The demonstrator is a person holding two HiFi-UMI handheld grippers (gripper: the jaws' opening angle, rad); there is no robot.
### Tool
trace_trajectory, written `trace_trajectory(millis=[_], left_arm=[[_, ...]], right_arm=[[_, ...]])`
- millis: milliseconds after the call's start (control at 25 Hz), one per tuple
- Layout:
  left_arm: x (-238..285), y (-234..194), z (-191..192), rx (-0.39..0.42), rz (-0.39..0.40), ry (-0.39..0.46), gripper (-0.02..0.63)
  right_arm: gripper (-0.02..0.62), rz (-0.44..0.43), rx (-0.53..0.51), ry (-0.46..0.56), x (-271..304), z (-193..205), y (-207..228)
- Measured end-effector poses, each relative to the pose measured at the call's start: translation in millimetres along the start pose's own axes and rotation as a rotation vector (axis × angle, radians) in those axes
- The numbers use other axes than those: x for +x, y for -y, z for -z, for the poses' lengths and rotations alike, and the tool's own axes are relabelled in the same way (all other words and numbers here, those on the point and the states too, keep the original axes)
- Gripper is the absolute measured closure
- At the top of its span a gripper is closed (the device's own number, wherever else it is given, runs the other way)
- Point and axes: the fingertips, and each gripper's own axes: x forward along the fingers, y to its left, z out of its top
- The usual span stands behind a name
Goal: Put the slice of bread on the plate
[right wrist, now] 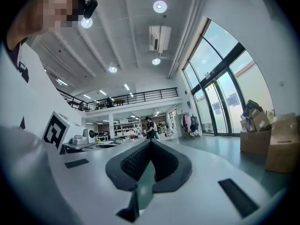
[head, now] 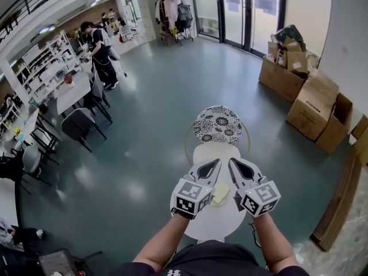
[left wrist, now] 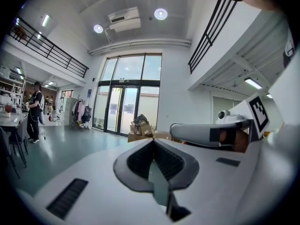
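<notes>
Together, left tool [head: 214, 165], right tool [head: 236, 167], both closed, bread slice [head: 221, 195] below.

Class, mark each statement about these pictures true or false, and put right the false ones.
1. The left gripper is shut and empty. True.
2. The right gripper stands wide open. False: it is shut, with nothing between its jaws.
3. A chair with a flower-patterned seat stands beyond the white round table. True.
4. The cardboard boxes stand at the head view's left. False: they are at its right.
5. Nobody else is in the room. False: a person stands at far left.
</notes>
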Motion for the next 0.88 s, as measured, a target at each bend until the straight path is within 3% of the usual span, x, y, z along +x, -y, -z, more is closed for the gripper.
trace_trajectory(millis=[880], left_arm=[[-0.5,-6.3,-0.6,-0.008,0.009,0.007,0.600]], right_arm=[[0.589,0.013,0.003,0.005,6.6,-4.2,-0.4]])
